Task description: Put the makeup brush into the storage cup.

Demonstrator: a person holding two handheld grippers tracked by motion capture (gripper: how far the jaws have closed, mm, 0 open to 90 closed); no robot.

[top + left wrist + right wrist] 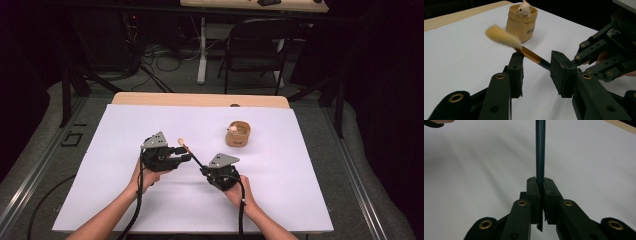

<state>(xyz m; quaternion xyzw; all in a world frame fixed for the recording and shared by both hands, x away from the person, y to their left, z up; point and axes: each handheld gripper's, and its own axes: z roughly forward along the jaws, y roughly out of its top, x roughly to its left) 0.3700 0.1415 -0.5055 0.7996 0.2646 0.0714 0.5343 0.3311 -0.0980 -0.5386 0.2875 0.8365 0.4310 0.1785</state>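
the high view looks down and forward over the white table (150, 210); each gripper view sits low and close, both sharing the brush (529, 53) handle.

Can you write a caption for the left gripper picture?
Open left gripper around a brush, near a small pot.

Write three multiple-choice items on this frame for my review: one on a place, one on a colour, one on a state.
1. Where is the cup?
A. beyond the grippers on the white sheet
B. on the chair
C. between the hands

2. What colour is the bristle tip of the brush?
A. black
B. pale blond
C. red

3. What is the right gripper doing?
A. hanging open
B. clamping the cup
C. shut on the brush handle

Answers: 1 A, the high view shows it farther up the sheet; 2 B, the left gripper view shows light bristles; 3 C, the right gripper view shows pads pressed on the dark handle.
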